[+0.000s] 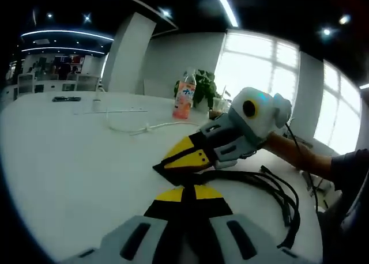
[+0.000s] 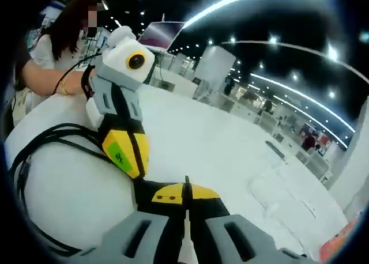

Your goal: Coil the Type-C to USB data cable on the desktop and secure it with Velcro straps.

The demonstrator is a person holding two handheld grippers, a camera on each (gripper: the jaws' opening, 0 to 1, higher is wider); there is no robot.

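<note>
The black data cable (image 1: pixel 281 190) lies in several loose loops on the white table (image 1: pixel 69 160), to the right of both grippers. In the right gripper view the same black data cable loops (image 2: pixel 34 146) run in under the left gripper (image 2: pixel 131 160), whose yellow jaws are shut on the bundle. My left gripper (image 1: pixel 187 190) shows its jaws pressed together at the bottom of its own view. The right gripper (image 1: pixel 173 163) reaches in from the right and its shut tips sit just above the left's. My right gripper (image 2: pixel 185 190) is shut; I cannot make out anything between its jaws.
A white cable (image 1: pixel 141 127) lies farther back on the table, with a pink drink bottle (image 1: pixel 184 100) and a potted plant (image 1: pixel 205 89) behind it. A person (image 2: pixel 55 42) stands at the table's edge, holding the left gripper. Bare tabletop (image 2: pixel 230 149) stretches ahead.
</note>
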